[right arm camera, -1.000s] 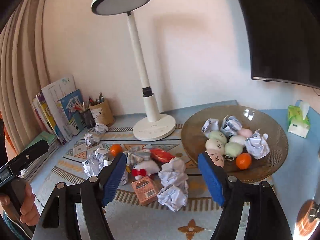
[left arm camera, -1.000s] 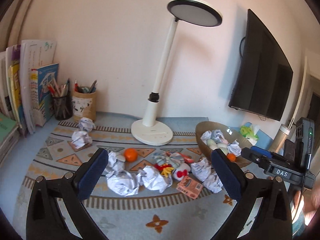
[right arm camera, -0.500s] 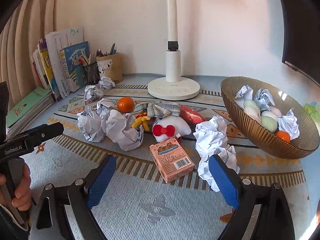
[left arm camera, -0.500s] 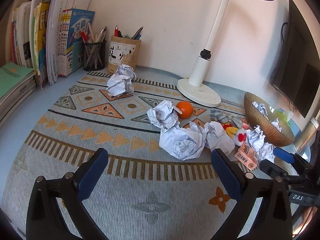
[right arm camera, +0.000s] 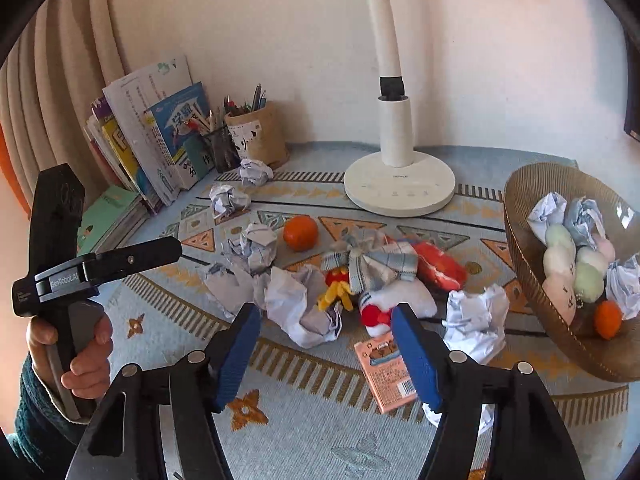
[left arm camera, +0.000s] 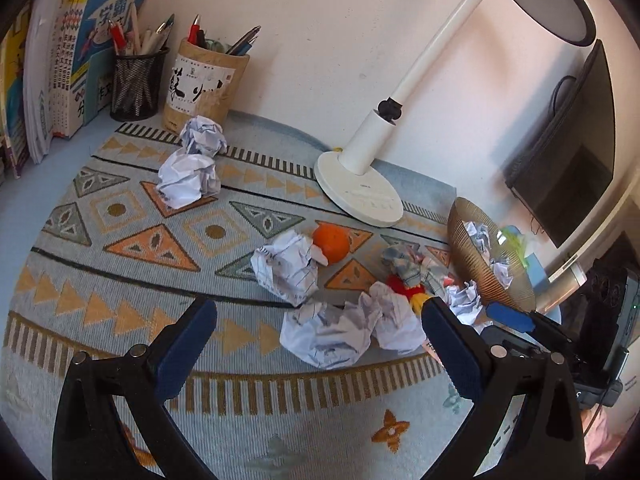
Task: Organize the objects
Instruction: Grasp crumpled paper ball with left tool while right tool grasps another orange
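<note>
Crumpled paper balls (right arm camera: pixel 298 306) lie scattered over the patterned mat, two near the pen cups. Orange (right arm camera: pixel 301 233) just beside one ball. Plush toy (right arm camera: pixel 394 300) (checked bow, possibly a cat) on its side. Pink card box (right arm camera: pixel 386 374) flat. Bowl (right arm camera: pixel 528 264) holds eggs, paper, orange.

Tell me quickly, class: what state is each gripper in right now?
Left gripper: jaws open wide, holding nothing.
Right gripper: jaws open, just been closing in, nothing gripped between them.

Patterned mat (right arm camera: pixel 320 420) (cluttered), paper balls (left arm camera: pixel 324 332), lamp (right arm camera: pixel 400 184)
</note>
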A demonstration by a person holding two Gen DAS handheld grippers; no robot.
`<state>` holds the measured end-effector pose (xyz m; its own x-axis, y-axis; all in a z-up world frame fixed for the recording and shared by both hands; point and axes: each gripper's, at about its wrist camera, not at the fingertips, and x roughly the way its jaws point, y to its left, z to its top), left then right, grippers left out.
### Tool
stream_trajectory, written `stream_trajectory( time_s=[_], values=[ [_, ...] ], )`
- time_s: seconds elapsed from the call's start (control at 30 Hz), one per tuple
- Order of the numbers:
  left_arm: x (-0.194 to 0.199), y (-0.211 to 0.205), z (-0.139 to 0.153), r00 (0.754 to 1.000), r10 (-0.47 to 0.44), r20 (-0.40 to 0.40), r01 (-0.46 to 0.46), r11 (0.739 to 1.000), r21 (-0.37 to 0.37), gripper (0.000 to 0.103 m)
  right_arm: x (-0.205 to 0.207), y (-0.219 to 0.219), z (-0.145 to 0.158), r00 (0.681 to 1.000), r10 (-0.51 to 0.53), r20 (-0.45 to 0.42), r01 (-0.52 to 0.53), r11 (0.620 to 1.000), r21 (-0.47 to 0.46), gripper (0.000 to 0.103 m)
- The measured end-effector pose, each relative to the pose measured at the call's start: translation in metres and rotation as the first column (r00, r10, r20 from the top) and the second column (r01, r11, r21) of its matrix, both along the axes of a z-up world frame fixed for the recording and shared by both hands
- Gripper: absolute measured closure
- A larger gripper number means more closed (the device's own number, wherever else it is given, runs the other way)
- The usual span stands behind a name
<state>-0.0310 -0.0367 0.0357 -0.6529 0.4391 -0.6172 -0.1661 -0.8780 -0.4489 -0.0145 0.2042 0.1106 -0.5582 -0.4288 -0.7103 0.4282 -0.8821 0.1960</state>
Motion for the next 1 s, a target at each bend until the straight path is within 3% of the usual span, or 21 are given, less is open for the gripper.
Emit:
stream_trajectory(
  time_s=[0.13,0.2,0.3,0.43,0.53,0.6,0.67,0.77,0.9,1.0],
  values=[
    [-0.044,0.009,-0.016,0.998,-0.048,0.051,0.053,0.992,-0.113,0.005,-0.061,-0.026,0.0,0.994,0.027,0.102,-0.026,1.0,-0.011,0.036],
    [-0.055,0.021,-0.029,0.992,-0.104,0.075,0.114,0.982,-0.149,0.012,-0.091,-0.043,-0.014,0.985,0.024,0.172,-0.025,1.0,0.009,0.039],
    [-0.06,0.036,-0.044,0.985,-0.146,0.093,0.161,0.97,-0.182,0.016,-0.124,-0.065,-0.043,0.951,0.054,0.304,-0.043,0.998,-0.042,0.046],
    [-0.058,0.041,-0.049,0.985,-0.148,0.088,0.163,0.965,-0.205,0.021,-0.141,-0.086,-0.073,0.931,0.044,0.363,-0.037,0.999,-0.026,0.046],
    [-0.059,0.037,-0.049,0.987,-0.133,0.086,0.147,0.972,-0.182,0.031,-0.141,-0.095,-0.074,0.951,0.034,0.309,-0.04,0.999,0.014,0.047],
    [-0.06,0.035,-0.049,0.989,-0.118,0.085,0.131,0.977,-0.168,0.037,-0.139,-0.098,-0.074,0.96,0.022,0.28,-0.038,0.998,0.051,0.061],
    [-0.062,0.033,-0.049,0.991,-0.099,0.087,0.113,0.979,-0.17,0.051,-0.137,-0.096,-0.072,0.959,0.026,0.281,-0.037,0.999,0.034,0.065],
    [-0.061,0.028,-0.048,0.993,-0.084,0.086,0.096,0.984,-0.147,0.06,-0.132,-0.084,-0.064,0.967,0.008,0.255,-0.007,1.0,-0.006,0.065],
    [-0.05,0.002,-0.029,1.0,-0.005,-0.031,0.004,0.999,-0.049,0.061,-0.109,-0.056,-0.032,0.983,0.002,0.184,0.016,0.995,-0.1,0.065],
    [-0.024,-0.018,-0.004,0.99,0.075,-0.122,-0.075,0.997,-0.001,0.061,-0.068,-0.032,-0.002,0.995,0.014,0.094,-0.007,0.997,-0.077,0.065]
  ],
)
